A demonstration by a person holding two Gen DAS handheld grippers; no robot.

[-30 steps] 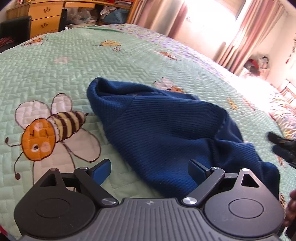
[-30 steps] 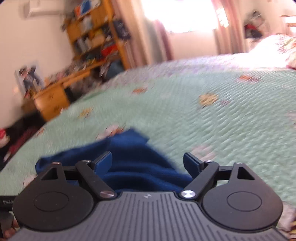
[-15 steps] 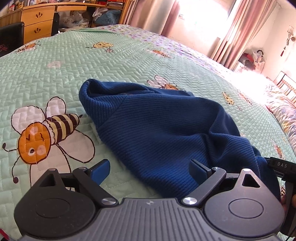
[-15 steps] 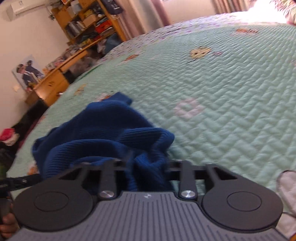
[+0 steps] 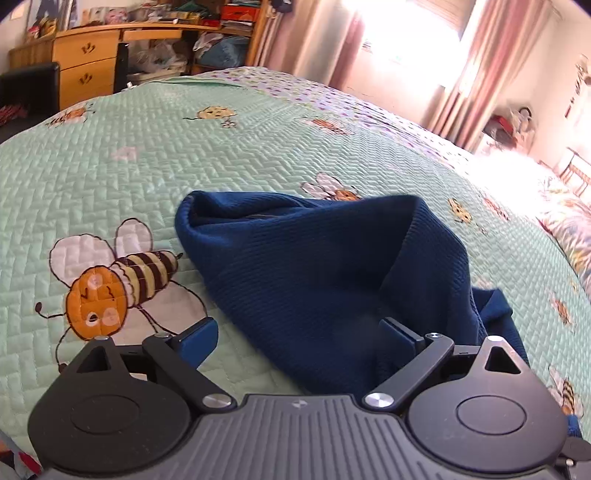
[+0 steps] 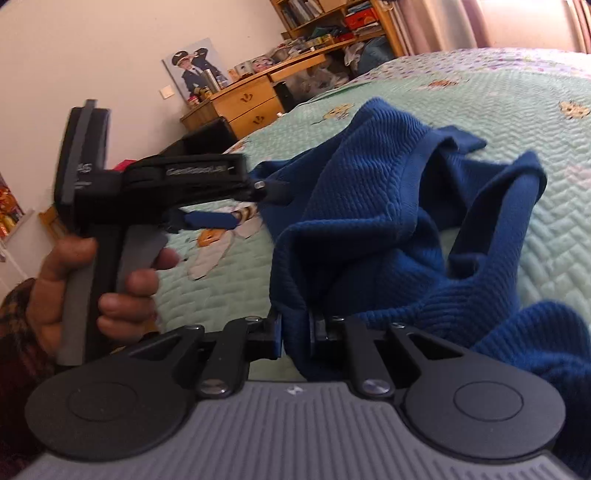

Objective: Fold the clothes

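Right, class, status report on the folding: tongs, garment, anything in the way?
Right tongs closing, pinching blue sweater edge. Left tongs open, empty, over sweater's near edge. Sweater crumpled on bee quilt, unfolded. Nothing in the way.

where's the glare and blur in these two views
Left wrist view: the window is blown out white, washing out the bed's far right; the blue sweater stays sharp. Right wrist view: the left gripper and hand are motion-smeared, and fisheye distortion bends the bed's edge.
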